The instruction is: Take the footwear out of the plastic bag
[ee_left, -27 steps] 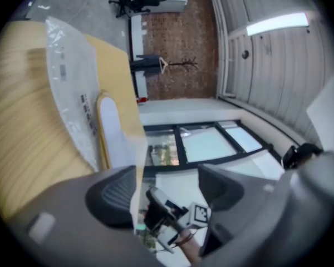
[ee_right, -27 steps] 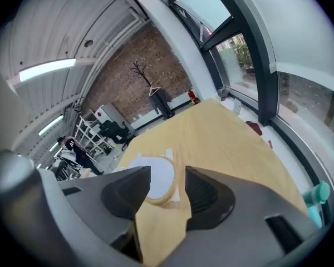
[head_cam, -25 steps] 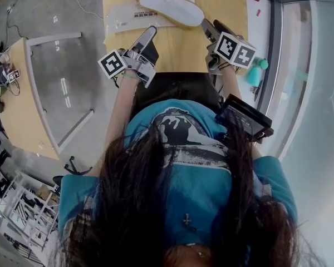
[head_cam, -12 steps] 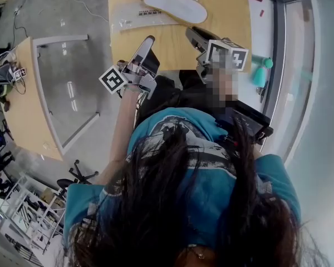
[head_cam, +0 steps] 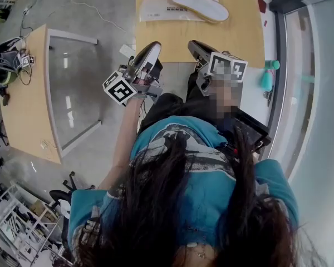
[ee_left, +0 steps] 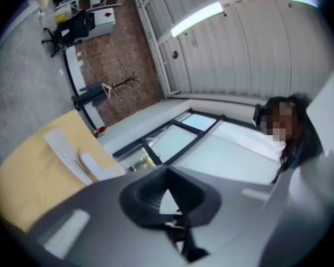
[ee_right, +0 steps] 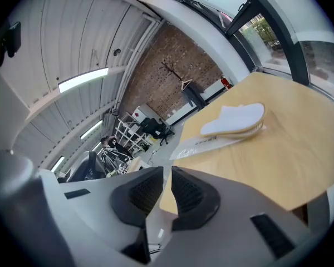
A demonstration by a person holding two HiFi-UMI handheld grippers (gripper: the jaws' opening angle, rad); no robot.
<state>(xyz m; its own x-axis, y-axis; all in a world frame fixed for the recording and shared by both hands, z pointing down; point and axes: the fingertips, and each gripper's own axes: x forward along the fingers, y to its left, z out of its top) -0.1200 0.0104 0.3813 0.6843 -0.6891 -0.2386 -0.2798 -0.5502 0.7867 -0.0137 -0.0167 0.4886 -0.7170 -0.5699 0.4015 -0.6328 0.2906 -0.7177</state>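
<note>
A white slipper (head_cam: 199,5) lies sole-up on the wooden table (head_cam: 239,32), partly on a flat clear plastic bag (head_cam: 158,9) with a printed label. Both grippers hang short of the table's near edge, apart from slipper and bag. My left gripper (head_cam: 154,46) is shut, its pads touching with nothing between them (ee_left: 167,174). My right gripper (head_cam: 192,43) has just been closing; a narrow slit remains between its pads, with nothing in it (ee_right: 167,174). The right gripper view shows the slipper (ee_right: 234,120) and bag (ee_right: 197,145) ahead; the left gripper view shows the slipper (ee_left: 97,168) and bag (ee_left: 64,149) at lower left.
A second wooden desk (head_cam: 22,93) stands at the left across grey floor. A teal object (head_cam: 267,79) and a black device (head_cam: 250,129) sit by the glass wall at the right. A person (ee_left: 300,138) shows in the left gripper view. Shelves and chairs stand farther off.
Both grippers have drawn back from over the table's near edge toward the person's body. The slipper and bag lie as before on the table.
</note>
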